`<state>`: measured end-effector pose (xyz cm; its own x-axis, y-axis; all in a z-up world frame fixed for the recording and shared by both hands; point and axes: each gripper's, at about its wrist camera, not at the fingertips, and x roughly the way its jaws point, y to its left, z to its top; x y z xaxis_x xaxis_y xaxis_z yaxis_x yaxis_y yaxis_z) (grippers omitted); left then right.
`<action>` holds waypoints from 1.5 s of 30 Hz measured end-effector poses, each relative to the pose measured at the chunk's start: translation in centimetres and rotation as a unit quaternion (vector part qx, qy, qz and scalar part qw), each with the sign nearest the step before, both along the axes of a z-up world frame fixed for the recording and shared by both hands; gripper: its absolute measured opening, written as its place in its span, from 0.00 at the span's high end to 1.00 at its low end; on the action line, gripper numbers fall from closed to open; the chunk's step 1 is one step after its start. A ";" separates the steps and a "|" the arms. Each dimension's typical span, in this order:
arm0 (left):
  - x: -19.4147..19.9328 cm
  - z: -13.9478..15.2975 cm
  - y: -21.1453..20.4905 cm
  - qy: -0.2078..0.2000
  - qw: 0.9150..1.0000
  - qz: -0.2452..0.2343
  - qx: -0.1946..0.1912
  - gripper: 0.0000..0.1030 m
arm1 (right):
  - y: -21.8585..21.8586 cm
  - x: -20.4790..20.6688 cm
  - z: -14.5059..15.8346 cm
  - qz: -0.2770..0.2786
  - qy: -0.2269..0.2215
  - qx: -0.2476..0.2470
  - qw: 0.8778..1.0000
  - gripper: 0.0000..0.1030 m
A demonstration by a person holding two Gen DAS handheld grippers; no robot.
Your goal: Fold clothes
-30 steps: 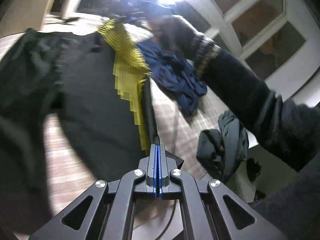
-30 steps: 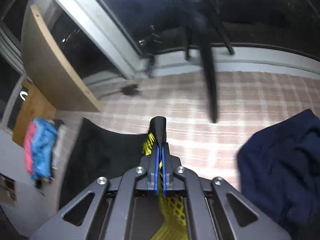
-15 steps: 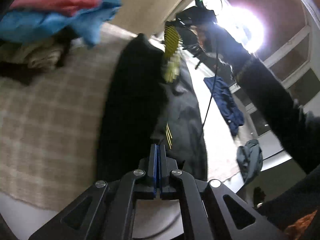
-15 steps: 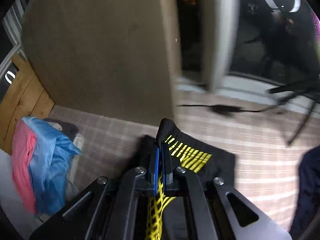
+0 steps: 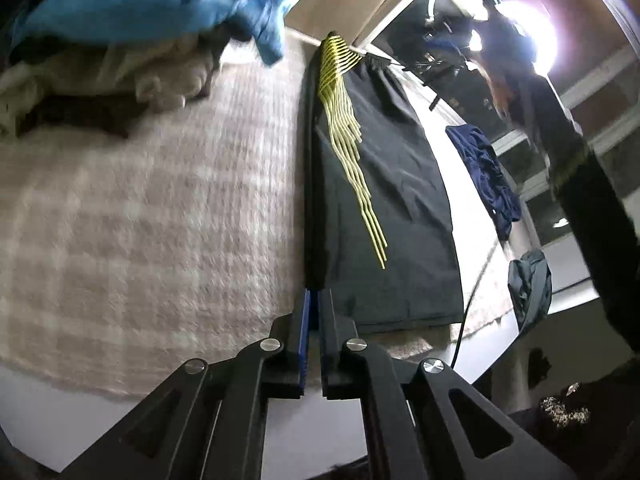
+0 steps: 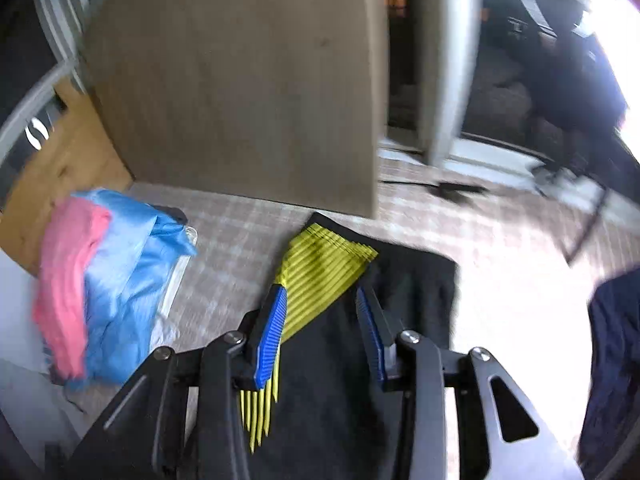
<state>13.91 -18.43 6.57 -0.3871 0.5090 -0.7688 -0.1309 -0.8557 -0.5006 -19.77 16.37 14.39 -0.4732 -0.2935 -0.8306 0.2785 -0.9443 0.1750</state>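
Black fabric with a yellow striped panel: these shorts [image 5: 384,200] are lying flat on a beige checked cloth [image 5: 152,208] covering the tabletop. In the left wrist view the shorts are running lengthwise straight away from the left gripper [image 5: 313,300], the long axis in line with the fingers and the yellow stripes [image 5: 352,140] tapering toward the camera. The left fingers are sitting almost together at the near edge of the garment, apparently pinching its folded left edge; the fabric between the pads is not clearly visible, so the grip is a judgement.

In the right wrist view the right gripper [image 6: 322,300] is hovering at the opposite end of the shorts [image 6: 340,380], fingers spread wide and gripping nothing, with the striped panel between and below them. The two grippers are therefore standing at the two ends of the long axis.

A pile of pink and blue laundry [image 6: 100,292] is lying to one side, and a navy garment [image 5: 486,168] and a grey-green garment [image 5: 530,284] are waiting on the other.

Judged from this layout, a fold across the length is the likely next step, and the left gripper is holding the end to carry over.
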 end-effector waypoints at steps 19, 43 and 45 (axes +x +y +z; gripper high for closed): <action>-23.1 -1.3 12.6 0.084 0.977 -0.137 -0.140 0.79 | 8.3 10.4 -8.3 -0.056 -0.025 0.005 0.998 0.76; -25.6 -3.4 12.9 0.081 0.961 -0.107 -0.240 0.82 | 8.3 10.2 -10.2 -0.049 -0.014 -0.001 0.999 0.47; -24.6 -2.2 11.5 0.079 0.967 -0.092 -0.225 0.80 | 9.7 10.7 -10.1 -0.058 -0.021 -0.014 0.998 0.47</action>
<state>-10.66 -6.94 4.33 -0.4526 0.2081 -0.8671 -0.3465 -0.9370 -0.0440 -9.02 26.07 4.34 -0.4705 -0.2617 -0.8427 0.1592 -0.9645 0.2107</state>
